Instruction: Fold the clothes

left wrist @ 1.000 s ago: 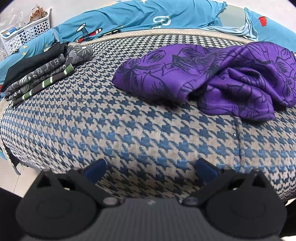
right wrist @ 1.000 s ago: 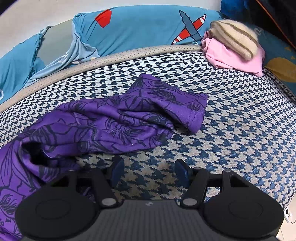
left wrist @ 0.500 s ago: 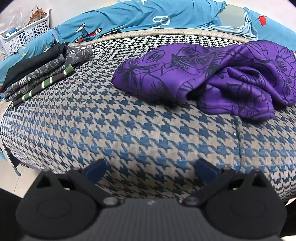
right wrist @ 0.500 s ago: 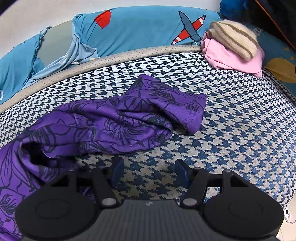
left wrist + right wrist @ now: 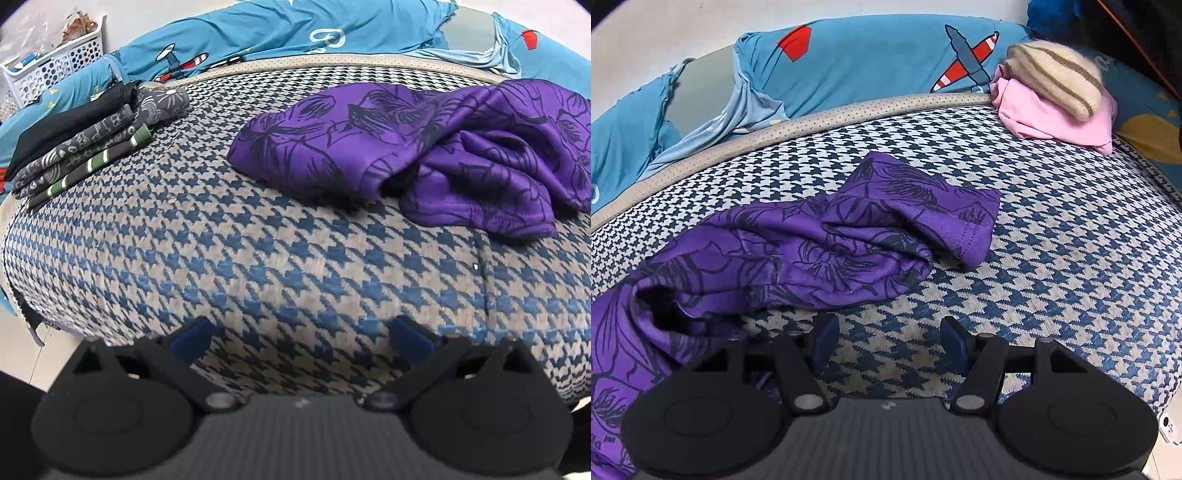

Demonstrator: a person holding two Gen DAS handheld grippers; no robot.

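Observation:
A crumpled purple garment with a black floral print [image 5: 424, 147] lies on the blue-and-beige houndstooth surface [image 5: 258, 258]. In the right wrist view the garment [image 5: 812, 251] spreads from the lower left to the middle, a hemmed end pointing right. My left gripper [image 5: 299, 336] is open and empty, low over the near edge, well short of the garment. My right gripper [image 5: 886, 339] is open and empty, just in front of the garment's near edge, its left finger [image 5: 823, 338] close to the cloth.
A stack of folded dark clothes [image 5: 85, 144] sits at the far left. A pink garment [image 5: 1052, 118] under a striped beige knit [image 5: 1052, 77] lies at the far right. Blue airplane-print bedding [image 5: 868, 62] runs along the back. A white basket [image 5: 51, 66] stands at the far left.
Both grippers have crept slightly toward the purple garment. Nothing was taken hold of; the garment lies as before.

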